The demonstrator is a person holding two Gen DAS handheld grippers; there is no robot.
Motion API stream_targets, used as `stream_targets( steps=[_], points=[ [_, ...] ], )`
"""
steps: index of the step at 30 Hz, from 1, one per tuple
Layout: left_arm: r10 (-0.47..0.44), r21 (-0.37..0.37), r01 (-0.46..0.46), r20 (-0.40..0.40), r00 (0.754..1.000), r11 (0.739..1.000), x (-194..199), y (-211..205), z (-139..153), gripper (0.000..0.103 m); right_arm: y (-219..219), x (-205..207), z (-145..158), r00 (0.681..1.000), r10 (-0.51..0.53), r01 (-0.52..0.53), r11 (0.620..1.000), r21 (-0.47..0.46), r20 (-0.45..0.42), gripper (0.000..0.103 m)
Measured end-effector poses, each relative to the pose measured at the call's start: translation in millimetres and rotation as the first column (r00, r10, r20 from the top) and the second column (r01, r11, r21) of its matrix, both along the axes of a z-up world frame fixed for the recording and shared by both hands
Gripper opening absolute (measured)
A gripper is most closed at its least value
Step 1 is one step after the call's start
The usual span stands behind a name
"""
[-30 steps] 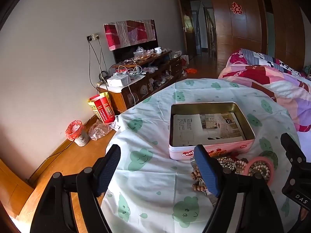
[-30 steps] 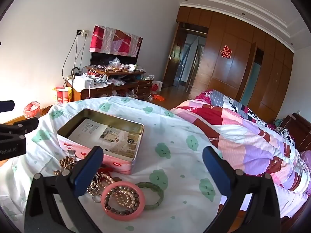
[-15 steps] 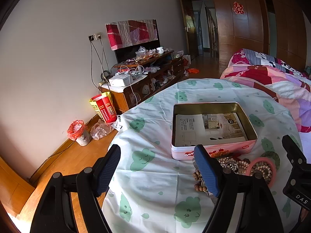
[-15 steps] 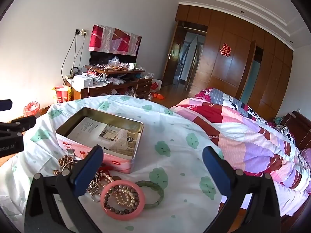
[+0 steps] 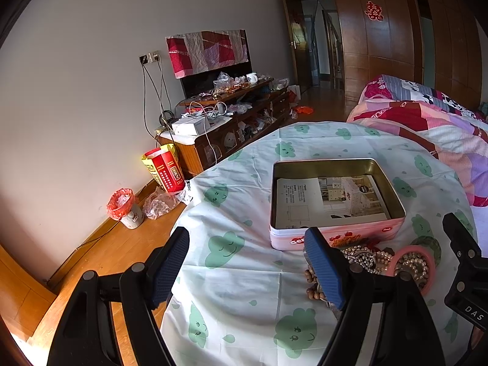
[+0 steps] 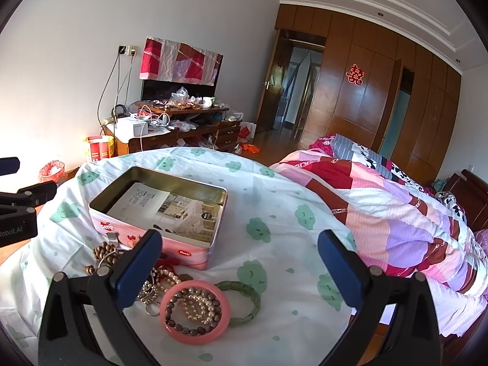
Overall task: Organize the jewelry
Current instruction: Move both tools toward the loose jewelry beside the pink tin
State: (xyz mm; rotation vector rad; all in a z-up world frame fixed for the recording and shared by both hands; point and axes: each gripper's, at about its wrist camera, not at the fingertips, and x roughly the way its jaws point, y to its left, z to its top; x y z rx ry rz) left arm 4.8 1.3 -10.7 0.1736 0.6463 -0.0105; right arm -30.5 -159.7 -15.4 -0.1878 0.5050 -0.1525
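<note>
A bedroom worktop (image 6: 274, 201) wears a cloud-print cloth. Both the left tongs (image 5: 247, 262) and right tongs (image 6: 241, 262) hang spread wide, pinching nothing. Ahead of them sits an open pink tin (image 6: 158, 210); the jewelry pile (image 6: 170, 280) and pink bangle (image 6: 195, 312) lie just below the right tongs' left finger.

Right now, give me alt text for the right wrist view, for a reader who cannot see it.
An open right tool hovers, holding nothing, over a jewelry pile on a cloud-print tablecloth: a pink bangle ringing beaded bracelets, a green bracelet and wooden beads. Behind them sits an open pink tin lined with a leaflet.
</note>
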Motion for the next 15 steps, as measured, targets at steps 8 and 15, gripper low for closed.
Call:
stream_targets(
  steps=[8, 15],
  points=[
    [0.002, 0.005, -0.002, -0.001, 1.000, 1.000, -0.6, 1.2, -1.3, 0.078, 0.7, 0.7, -5.2, 1.000, -0.003, 0.003, 1.000, 0.012, -0.014, 0.103],
    [0.004, 0.008, -0.004, -0.003, 1.000, 1.000, -0.7, 3.7, -2.5, 0.078, 0.1, 0.6, -7.1, 1.000, -0.002, 0.002, 1.000, 0.017, -0.014, 0.103]
  ],
)
